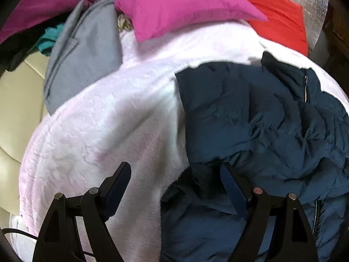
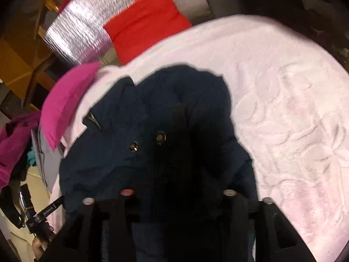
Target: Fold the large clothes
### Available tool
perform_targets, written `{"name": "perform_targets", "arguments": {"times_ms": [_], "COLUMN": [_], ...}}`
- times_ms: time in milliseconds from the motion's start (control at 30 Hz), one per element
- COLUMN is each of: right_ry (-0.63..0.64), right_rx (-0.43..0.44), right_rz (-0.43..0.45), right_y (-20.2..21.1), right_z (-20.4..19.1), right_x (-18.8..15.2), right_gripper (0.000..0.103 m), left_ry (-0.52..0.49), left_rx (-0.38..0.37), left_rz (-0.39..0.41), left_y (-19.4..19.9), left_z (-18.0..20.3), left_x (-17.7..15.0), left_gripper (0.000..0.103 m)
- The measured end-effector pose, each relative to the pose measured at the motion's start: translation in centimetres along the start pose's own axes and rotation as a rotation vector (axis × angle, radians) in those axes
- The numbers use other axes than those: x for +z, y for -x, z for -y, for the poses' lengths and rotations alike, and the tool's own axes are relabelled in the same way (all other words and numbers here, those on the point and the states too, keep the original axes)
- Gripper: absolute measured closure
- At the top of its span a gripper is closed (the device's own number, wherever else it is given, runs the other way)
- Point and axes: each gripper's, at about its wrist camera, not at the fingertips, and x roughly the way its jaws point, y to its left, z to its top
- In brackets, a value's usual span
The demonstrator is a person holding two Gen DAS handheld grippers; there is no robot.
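Navy jacket [image 1: 261,118]: puffy, quilted, lies crumpled on pink blanket [image 1: 104,135] — right of centre in left wrist view, zip [image 1: 305,91] showing near collar, 2nd zip run low right.
Jacket, right view: same jacket [image 2: 122,152] fills centre, two snaps [image 2: 160,137] face up, collar end points away twd pillows.
Left gripper [image 1: 176,174]: fingers wide apart, holding nothing — one finger [image 1: 117,187] over blanket, other over jacket's near edge, just above fabric (touching or not: can't tell).
Right gripper [image 2: 176,194]: fingertips lost in dark fabric, so gripping or free — cannot tell; jacket bunches right up to them.
Step in hand (my read): getting hold of near hem/edge w/ both grippers to spread the jacket flat before any fold.
How to do it well: take 2 corners of same edge, not a random lump — puffy fill slips, so bite deep into seam or hem, not a thin pinch.
Left side tip: shift it fully onto jacket edge first; as it stands it would catch blanket too.
Pull: tension outward betw. both hands, then lay down smooth, zip side up.
Risk: plush blanket drags along w/ jacket.
Clutter: magenta pillow [image 1: 174,6], red pillow [image 1: 281,24], grey garment [image 1: 82,50] sit beyond — keep the spread clear of them.
Progress: early, nothing folded yet.
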Motion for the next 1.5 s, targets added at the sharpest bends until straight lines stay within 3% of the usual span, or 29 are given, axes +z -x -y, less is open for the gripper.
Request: {"name": "perform_targets", "arguments": {"times_ms": [100,133,167,200,333,433,533,667,800,867,1000,1167,1233,1333,1500], "right_ry": [0.013,0.022,0.034,0.049,0.043,0.035,0.048,0.047,0.092,0.118,0.141,0.136,0.127,0.144,0.171], "right_rx": [-0.001,-0.005,-0.013,-0.034,-0.053,-0.07,-0.083,-0.034,0.058,0.083,0.122,0.078,0.079,0.065,0.168], "right_rz": [0.011,0.002,-0.008,-0.031,-0.083,-0.098,-0.099,-0.049,-0.048,-0.069,-0.114,-0.198,-0.198,-0.198,-0.167], "right_y": [0.7,0.6,0.5,0.0,-2.0,-3.0,-2.4,0.0,1.1,0.6,-1.7,-6.2,-6.2,-5.4,-3.9], "right_z": [0.0,-0.1,-0.2,-0.3,0.1,0.1,-0.3,-0.9,-3.3,-4.7,-7.0,-7.2,-7.0,-7.7,-10.2], "right_x": [-0.1,-0.2,-0.3,-0.5,-1.4,-1.7,-1.6,-1.5,-2.2,-2.8,-3.5,-4.5,-4.5,-4.4,-4.1], "right_gripper": [0.045,0.049,0.061,0.065,0.065,0.064,0.064,0.064,0.065,0.065,0.065,0.065,0.065,0.063,0.064], "left_ry": [0.011,0.012,0.011,0.004,-0.058,-0.096,-0.068,-0.075,-0.116,-0.148,-0.203,-0.174,-0.162,-0.17,-0.158], "left_rx": [-0.053,-0.071,-0.093,-0.112,-0.083,-0.028,-0.043,-0.036,-0.129,-0.15,-0.115,-0.124,-0.133,-0.123,-0.137], "left_rz": [0.061,0.07,0.078,0.078,0.023,-0.071,-0.07,-0.001,0.052,0.055,0.019,-0.049,-0.059,-0.049,0.033], "left_y": [2.0,2.4,2.6,2.7,1.3,-1.1,-0.6,1.4,3.2,3.3,2.0,-0.2,-0.1,0.3,2.7], "left_z": [-0.2,-0.3,-0.3,0.0,1.7,2.5,1.9,1.8,3.3,4.5,6.4,5.6,5.3,4.9,4.0], "left_x": [0.2,0.2,0.2,0.1,-0.2,-0.9,-0.8,-0.6,-1.0,-1.2,-2.1,-2.2,-2.2,-1.9,-1.3], "left_gripper": [0.019,0.019,0.019,0.019,0.019,0.018,0.018,0.018,0.018,0.018,0.018,0.011,0.011,0.011,0.011]}}
